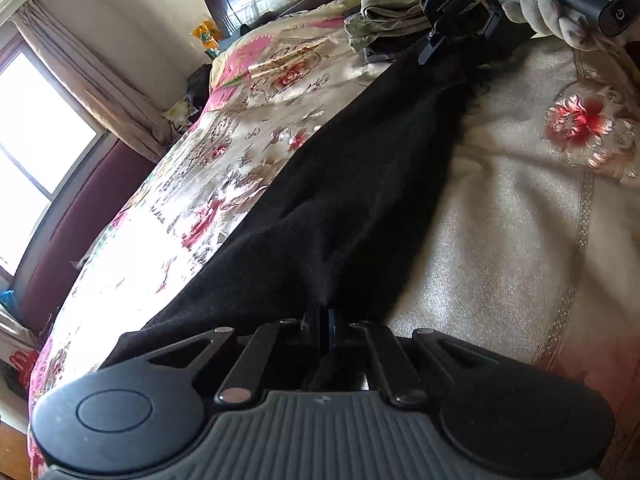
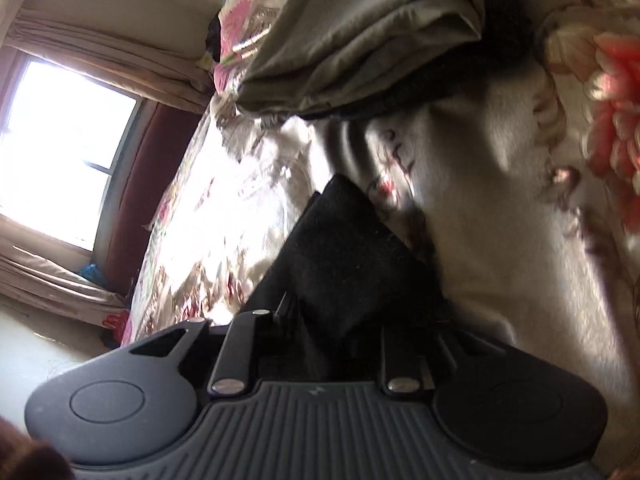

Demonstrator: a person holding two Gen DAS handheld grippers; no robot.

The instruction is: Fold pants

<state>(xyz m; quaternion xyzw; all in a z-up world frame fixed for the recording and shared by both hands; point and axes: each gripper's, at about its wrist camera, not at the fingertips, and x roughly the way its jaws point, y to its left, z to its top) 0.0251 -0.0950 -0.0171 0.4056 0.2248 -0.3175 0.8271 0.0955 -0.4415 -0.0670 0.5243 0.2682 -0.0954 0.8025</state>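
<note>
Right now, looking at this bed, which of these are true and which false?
1. The pants are black. True.
2. The left hand-held gripper hangs open above the pants. False: it is shut on the black cloth.
3. The bedspread is plain blue. False: it is pale with pink and red flowers.
4. A gloved hand holds the right hand-held gripper at the far end of the pants. True.
5. The window is dark. False: bright daylight comes through it.
</note>
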